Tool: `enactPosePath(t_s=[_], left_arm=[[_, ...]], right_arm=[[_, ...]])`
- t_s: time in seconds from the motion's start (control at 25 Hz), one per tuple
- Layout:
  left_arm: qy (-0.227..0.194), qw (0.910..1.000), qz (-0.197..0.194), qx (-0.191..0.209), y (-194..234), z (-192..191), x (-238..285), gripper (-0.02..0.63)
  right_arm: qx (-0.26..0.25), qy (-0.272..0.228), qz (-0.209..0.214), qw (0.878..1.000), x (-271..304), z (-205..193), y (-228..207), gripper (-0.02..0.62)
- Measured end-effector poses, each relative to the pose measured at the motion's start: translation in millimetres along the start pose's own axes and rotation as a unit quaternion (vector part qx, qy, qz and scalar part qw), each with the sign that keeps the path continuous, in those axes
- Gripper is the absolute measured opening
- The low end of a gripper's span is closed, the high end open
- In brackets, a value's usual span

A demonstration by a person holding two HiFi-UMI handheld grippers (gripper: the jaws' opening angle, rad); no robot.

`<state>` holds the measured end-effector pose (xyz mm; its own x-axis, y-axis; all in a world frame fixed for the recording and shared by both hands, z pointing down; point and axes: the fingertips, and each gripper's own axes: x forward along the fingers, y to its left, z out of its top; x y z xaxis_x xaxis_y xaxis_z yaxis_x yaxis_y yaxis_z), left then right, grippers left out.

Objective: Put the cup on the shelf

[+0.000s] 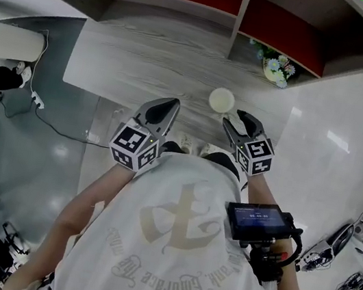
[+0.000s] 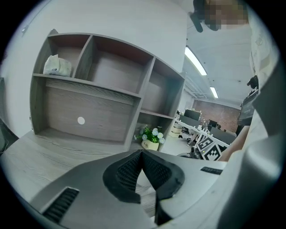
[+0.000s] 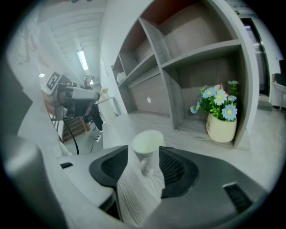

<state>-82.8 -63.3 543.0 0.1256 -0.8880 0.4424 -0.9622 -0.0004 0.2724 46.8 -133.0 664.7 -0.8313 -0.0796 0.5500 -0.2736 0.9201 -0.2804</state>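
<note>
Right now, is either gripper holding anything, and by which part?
Nothing is held. The cup stands on the desk between the right gripper's parted fingers, ungripped; the left gripper is shut on nothing.

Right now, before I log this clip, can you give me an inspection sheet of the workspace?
Surface: grey wood-grain desk, only the white cup on its open part.
Job's things: white cup upright on the desk, not yet on the shelf.
Clutter: flower pot in the shelf's lower right bay; white packet in its upper left bay.
Tongs: left tongs shut, empty; right tongs open, cup between them, not gripped.
Cables: black cable on the floor left of the desk.
Surroundings: office desks with monitors behind.
</note>
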Motion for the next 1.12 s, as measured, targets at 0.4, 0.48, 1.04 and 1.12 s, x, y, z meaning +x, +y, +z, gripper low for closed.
enactPosePath(t_s=[0.4,0.48,1.04,1.12], left_arm=[[-0.005,0.9995,0.031,-0.008,15,-7,-18,0.002],[-0.005,0.9990,0.042,-0.012,26,-10,-24,0.002],[-0.005,0.9963,0.084,-0.016,30,-18,-53,0.002],[-0.007,0.9960,0.087,-0.018,28,-18,-56,0.002]], right_arm=[[-0.018,0.036,-0.024,0.999,42,-11,-3,0.413],[-0.023,0.043,-0.019,0.999,57,-12,1,0.430],[-0.022,0.050,-0.054,0.997,85,-16,-8,0.430],[-0.025,0.050,-0.056,0.997,85,-17,-9,0.430]])
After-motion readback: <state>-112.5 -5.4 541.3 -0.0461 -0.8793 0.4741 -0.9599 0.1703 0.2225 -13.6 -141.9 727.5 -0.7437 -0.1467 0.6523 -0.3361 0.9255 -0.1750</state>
